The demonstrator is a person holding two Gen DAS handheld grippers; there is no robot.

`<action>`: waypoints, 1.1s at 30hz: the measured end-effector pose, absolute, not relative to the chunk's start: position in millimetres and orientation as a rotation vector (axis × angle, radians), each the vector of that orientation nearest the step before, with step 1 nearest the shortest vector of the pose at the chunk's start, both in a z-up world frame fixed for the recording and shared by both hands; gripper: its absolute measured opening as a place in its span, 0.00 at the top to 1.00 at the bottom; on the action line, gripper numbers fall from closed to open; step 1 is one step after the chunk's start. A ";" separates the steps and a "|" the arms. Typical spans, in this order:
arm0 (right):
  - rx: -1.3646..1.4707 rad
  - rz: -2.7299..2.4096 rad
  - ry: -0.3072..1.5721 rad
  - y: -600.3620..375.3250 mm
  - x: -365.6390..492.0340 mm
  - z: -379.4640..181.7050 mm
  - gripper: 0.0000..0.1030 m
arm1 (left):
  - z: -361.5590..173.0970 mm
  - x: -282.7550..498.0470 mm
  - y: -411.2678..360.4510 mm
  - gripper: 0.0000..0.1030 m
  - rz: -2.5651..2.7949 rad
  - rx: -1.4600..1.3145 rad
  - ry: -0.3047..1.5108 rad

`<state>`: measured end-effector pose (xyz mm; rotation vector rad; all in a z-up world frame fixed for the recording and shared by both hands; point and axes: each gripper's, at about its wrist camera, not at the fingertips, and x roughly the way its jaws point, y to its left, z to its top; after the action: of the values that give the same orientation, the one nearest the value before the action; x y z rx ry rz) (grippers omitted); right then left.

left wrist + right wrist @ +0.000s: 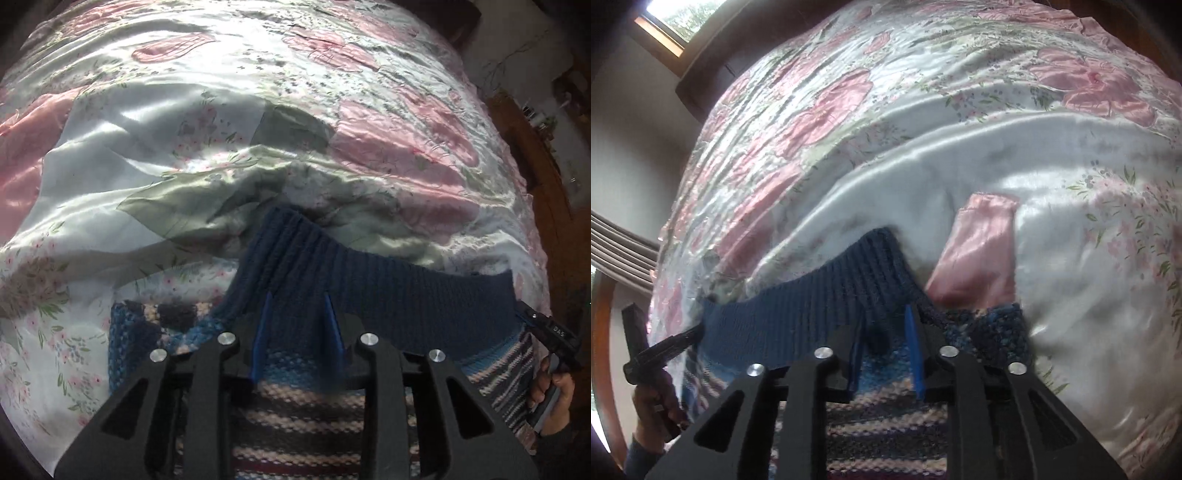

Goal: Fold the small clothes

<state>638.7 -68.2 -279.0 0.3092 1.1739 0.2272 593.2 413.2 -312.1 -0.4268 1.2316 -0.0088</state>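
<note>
A small knitted sweater (295, 406) with blue, pink and dark stripes lies on the bed, its navy ribbed band (369, 280) lifted and stretched between both grippers. My left gripper (298, 314) is shut on the band's left part, and ribbed fabric bunches up between the blue fingers (264, 332). My right gripper (886, 325) is shut on the same band (798, 317) near its other end. Each gripper also shows at the other view's edge: the right gripper (546, 332) and the left gripper (665, 347). The sweater's body hangs below the jaws and is largely hidden.
A shiny floral bedspread (258, 92) in white, pink and green, rumpled into folds, fills both views. A pink satin patch (979, 251) lies just beyond the band. A hand (554, 398) holds the right tool. A wooden bed edge (535, 155) runs along the right, and a window (672, 22) is at upper left.
</note>
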 end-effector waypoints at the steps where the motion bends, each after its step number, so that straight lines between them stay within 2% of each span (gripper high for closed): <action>1: 0.309 0.212 1.176 -73.4 639.3 -280.6 1.00 | -316.6 593.6 419.2 0.96 0.008 -0.439 1.243; 2: 0.337 0.214 1.177 -78.1 638.2 -277.3 0.99 | -313.4 591.3 425.4 0.94 0.005 -0.479 1.235; 5: 0.364 0.261 1.127 -86.6 617.7 -250.9 0.76 | -277.9 572.2 429.7 0.80 -0.053 -0.479 1.152; 8: 0.435 0.373 1.122 -89.2 584.1 -237.6 0.76 | -248.7 536.1 414.6 0.78 -0.236 -0.486 1.088; 11: 0.444 0.362 1.166 -95.5 563.8 -256.0 0.77 | -264.6 511.5 410.0 0.77 -0.230 -0.462 1.127; 13: 0.469 0.317 1.191 -109.2 562.6 -275.5 0.95 | -294.4 509.9 422.6 0.80 -0.127 -0.480 1.205; 14: 0.471 0.287 1.187 -115.9 562.9 -281.2 1.00 | -306.3 509.0 429.9 0.89 -0.092 -0.487 1.225; 15: 0.487 0.282 1.180 -120.4 563.2 -283.6 1.00 | -312.2 508.1 434.9 0.95 -0.072 -0.485 1.227; 17: 0.493 0.265 1.173 -121.0 564.0 -277.9 1.00 | -307.7 504.1 444.3 0.95 -0.064 -0.538 1.209; 18: 0.497 0.269 1.161 -120.3 561.9 -270.0 0.93 | -299.6 499.9 447.3 0.84 -0.072 -0.561 1.187; 19: 0.512 0.285 1.145 -121.0 555.8 -260.6 0.87 | -289.4 493.5 450.2 0.80 -0.090 -0.580 1.160; 20: 0.527 0.310 1.135 -122.1 548.4 -251.7 0.84 | -279.4 486.0 450.7 0.79 -0.123 -0.595 1.138; 22: 0.533 0.361 1.118 -123.6 526.4 -237.5 0.84 | -267.0 463.8 449.7 0.77 -0.199 -0.613 1.119; 26: 0.569 0.390 1.157 -131.9 486.0 -248.0 0.84 | -283.3 423.4 437.0 0.77 -0.259 -0.583 1.194; 28: 0.568 0.360 1.188 -139.4 474.9 -265.5 0.91 | -300.3 414.6 436.4 0.80 -0.233 -0.561 1.224; 29: 0.589 0.344 1.195 -146.2 472.4 -273.7 1.00 | -308.2 411.9 439.8 0.85 -0.224 -0.572 1.227; 30: 0.603 0.328 1.196 -153.2 470.8 -280.1 1.00 | -315.0 410.1 443.1 0.94 -0.210 -0.575 1.231; 31: 0.626 0.313 1.189 -159.9 469.2 -283.4 1.00 | -319.2 409.2 446.1 0.98 -0.199 -0.574 1.227; 33: 0.652 0.291 1.186 -167.3 464.9 -282.0 1.00 | -321.0 406.1 456.4 0.98 -0.198 -0.644 1.223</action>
<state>464.9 -167.3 -282.0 0.6521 1.1864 0.2906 406.1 456.4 -321.0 -0.6437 1.2234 -0.1985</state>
